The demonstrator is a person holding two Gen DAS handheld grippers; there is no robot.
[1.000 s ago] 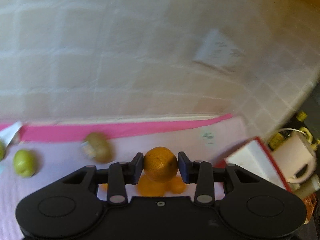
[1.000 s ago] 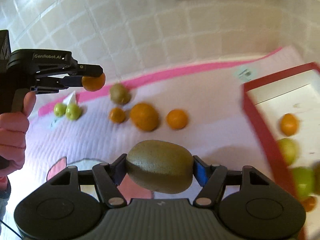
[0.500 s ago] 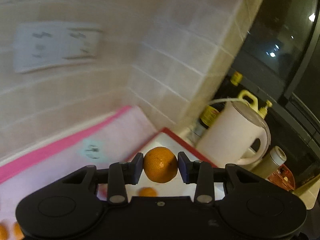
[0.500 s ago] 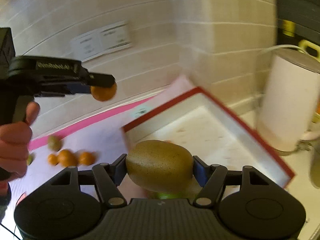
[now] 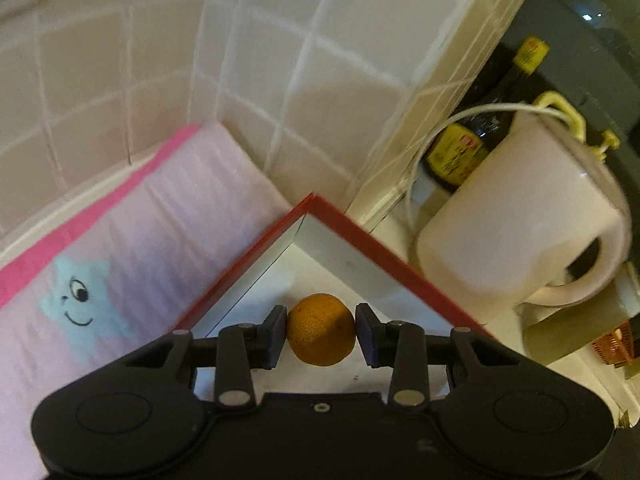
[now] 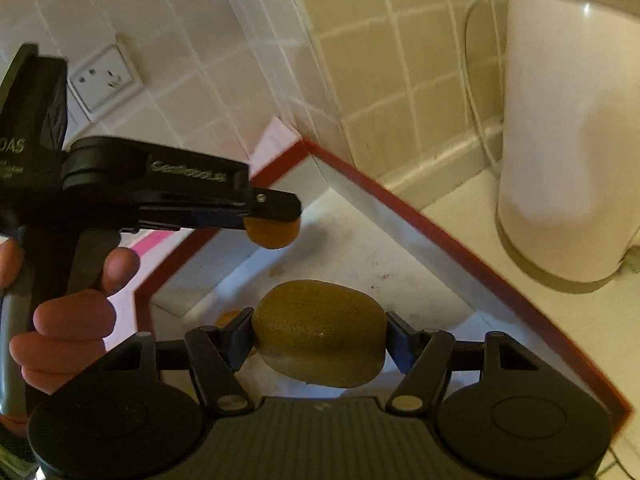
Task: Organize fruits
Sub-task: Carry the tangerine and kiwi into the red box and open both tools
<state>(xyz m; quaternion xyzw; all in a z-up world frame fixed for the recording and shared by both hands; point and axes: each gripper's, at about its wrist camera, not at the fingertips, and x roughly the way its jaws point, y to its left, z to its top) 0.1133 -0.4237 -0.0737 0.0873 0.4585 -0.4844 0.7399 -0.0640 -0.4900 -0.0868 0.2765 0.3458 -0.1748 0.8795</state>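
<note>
- Gripping a small orange (image 5: 321, 329) btwn its pads, left claw (image 5: 321, 334) sits lower centre of the left wrist view, above a red-rimmed white tray (image 5: 360, 240).
- Right claw (image 6: 320, 336) clamped on a kiwi (image 6: 320, 332), lower centre of the right wrist view, over the same tray's inside.
- Left claw w/ orange also shows mid-left there, a hand (image 6: 68, 320) on its grip.
- White kettle (image 6: 572, 140) on tabletop, upper right; pink mat (image 5: 132, 248) at left.

Both grippers have swung away from the pink mat (image 5: 160, 216) and its loose fruit. The left gripper (image 5: 321, 330), with its small orange (image 5: 321, 330), and the right gripper (image 6: 320, 334), with its kiwi (image 6: 320, 334), now hang over the red-rimmed tray (image 6: 460, 240), whose far corner lies just ahead of the jaws, the kettle (image 6: 576, 140) beyond.
</note>
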